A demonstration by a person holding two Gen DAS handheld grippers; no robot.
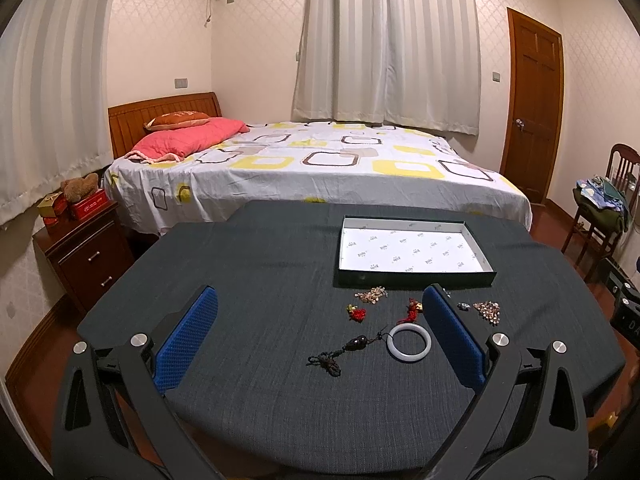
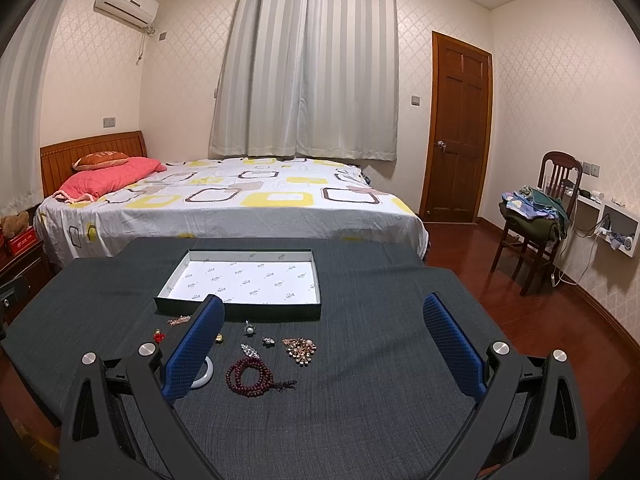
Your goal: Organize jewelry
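Note:
A shallow dark box with a white printed lining (image 1: pixel 414 254) (image 2: pixel 244 276) sits on the dark grey table, with nothing in it. Several jewelry pieces lie in front of it: a white bangle (image 1: pixel 409 342), a dark tasselled pendant (image 1: pixel 344 352), a red knot charm (image 1: pixel 356 314), beaded clusters (image 1: pixel 372 294) (image 2: pixel 300 348), a dark red bead string (image 2: pixel 250 376), a pearl ring (image 2: pixel 249 329). My left gripper (image 1: pixel 320 304) hangs open above the table's near side. My right gripper (image 2: pixel 324 316) is open too, its left finger hiding part of the bangle (image 2: pixel 205 374).
The dark cloth table (image 1: pixel 256 264) stands before a bed (image 1: pixel 312 168) with a patterned sheet. A nightstand (image 1: pixel 84 252) stands at the left. A chair piled with clothes (image 2: pixel 536 216) and a wooden door (image 2: pixel 460 132) are at the right.

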